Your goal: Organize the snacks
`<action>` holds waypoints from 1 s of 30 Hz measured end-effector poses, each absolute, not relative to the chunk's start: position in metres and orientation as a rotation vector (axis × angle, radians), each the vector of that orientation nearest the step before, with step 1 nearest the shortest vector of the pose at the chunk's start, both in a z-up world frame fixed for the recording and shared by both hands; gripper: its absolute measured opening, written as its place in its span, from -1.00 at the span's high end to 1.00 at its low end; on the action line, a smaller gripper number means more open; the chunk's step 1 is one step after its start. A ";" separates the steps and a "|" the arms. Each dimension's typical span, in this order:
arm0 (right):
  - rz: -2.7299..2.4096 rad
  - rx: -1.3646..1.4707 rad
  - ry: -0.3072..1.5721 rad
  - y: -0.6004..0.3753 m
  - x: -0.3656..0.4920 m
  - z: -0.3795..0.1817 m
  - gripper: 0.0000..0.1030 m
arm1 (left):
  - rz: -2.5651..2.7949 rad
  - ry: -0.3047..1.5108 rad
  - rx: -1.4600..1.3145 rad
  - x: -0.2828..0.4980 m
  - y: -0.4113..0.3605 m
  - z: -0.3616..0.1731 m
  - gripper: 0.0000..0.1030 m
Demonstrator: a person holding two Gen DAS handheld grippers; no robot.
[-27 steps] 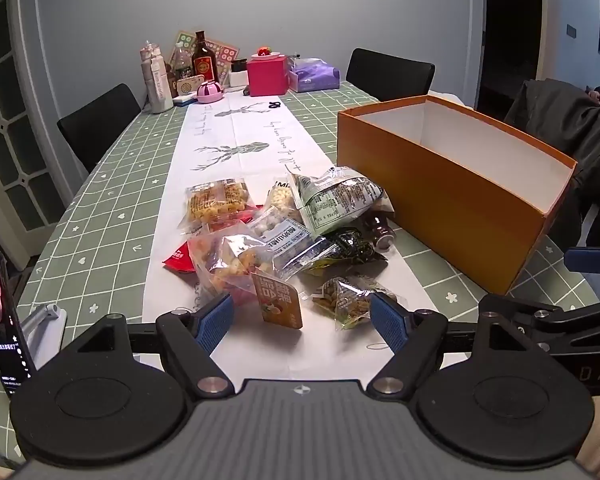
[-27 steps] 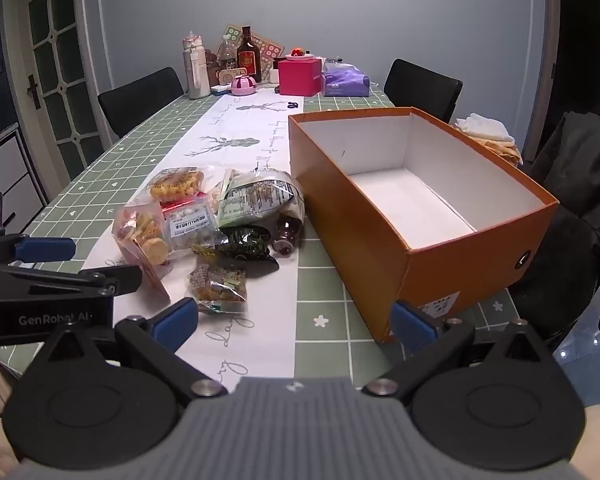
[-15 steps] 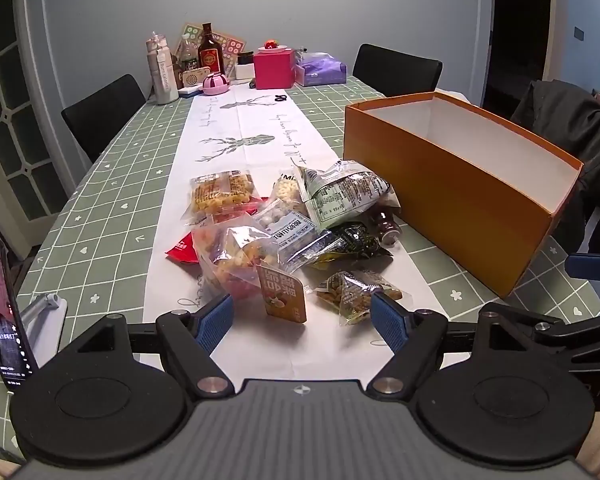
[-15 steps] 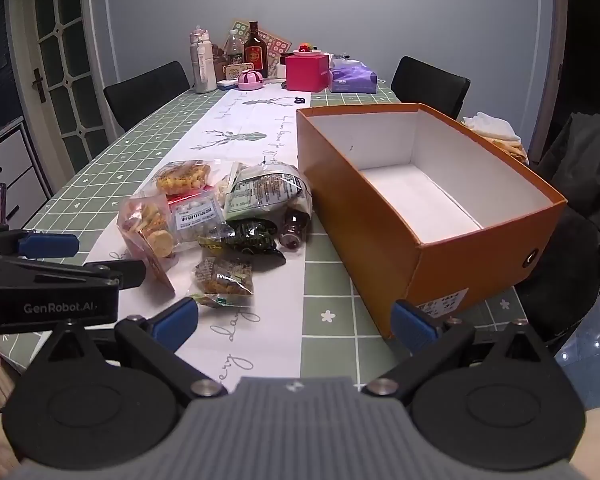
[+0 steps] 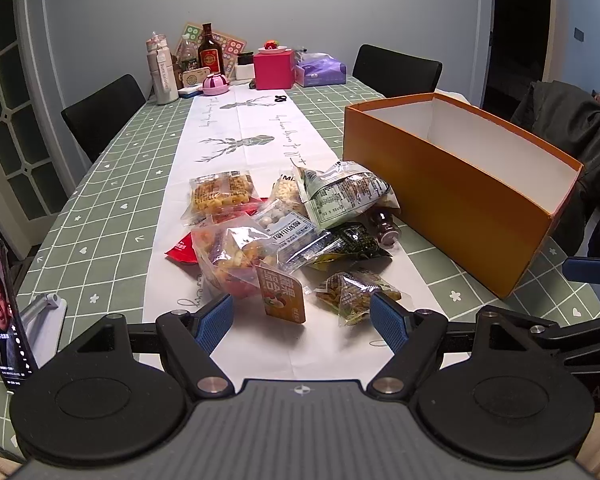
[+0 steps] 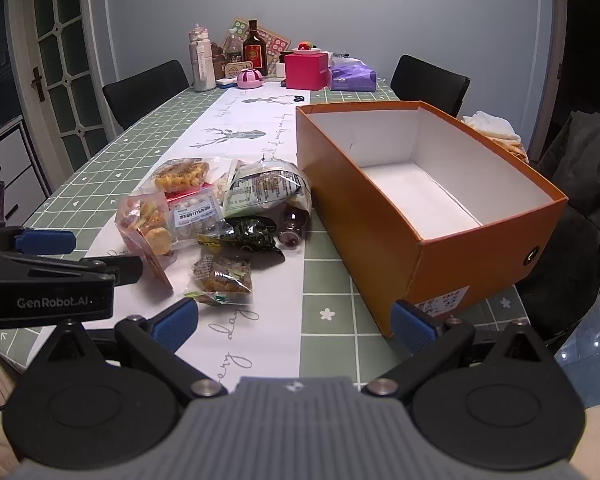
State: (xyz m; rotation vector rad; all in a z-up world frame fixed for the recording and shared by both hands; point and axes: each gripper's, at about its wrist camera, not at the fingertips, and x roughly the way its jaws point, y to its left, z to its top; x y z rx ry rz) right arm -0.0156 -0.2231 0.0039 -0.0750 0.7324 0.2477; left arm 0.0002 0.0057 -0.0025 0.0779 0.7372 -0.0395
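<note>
A pile of snack packets [image 5: 284, 232] lies on the white table runner, also in the right wrist view [image 6: 216, 216]. It includes a green-white bag [image 5: 344, 196], a small nut packet [image 5: 352, 292] nearest me, and a dark bottle [image 5: 384, 228]. An empty orange box [image 5: 452, 196] stands right of the pile, its white inside showing in the right wrist view [image 6: 416, 196]. My left gripper [image 5: 302, 320] is open and empty, just short of the pile. My right gripper [image 6: 296, 320] is open and empty, before the box's near corner. The left gripper shows in the right wrist view [image 6: 44, 264].
A phone on a stand [image 5: 4, 312] stands at the near left table edge. Bottles, a pink box [image 5: 273, 69] and a purple tissue pack [image 5: 320, 73] crowd the far end. Black chairs [image 5: 100, 112] flank the table. A dark jacket [image 5: 572, 136] hangs on the right.
Both grippers have tilted and shifted slightly; the pile and box sit a little lower and closer in view. Nothing was grasped or moved.
</note>
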 end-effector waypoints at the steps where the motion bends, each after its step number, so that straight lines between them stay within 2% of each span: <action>1: 0.247 -0.075 0.732 -0.223 -0.015 0.004 -0.94 | -0.039 0.738 0.079 0.000 0.005 -0.002 -0.76; 30: 0.255 -0.077 0.753 -0.221 -0.014 0.000 -0.94 | -0.036 0.738 0.071 0.001 0.005 0.000 -0.76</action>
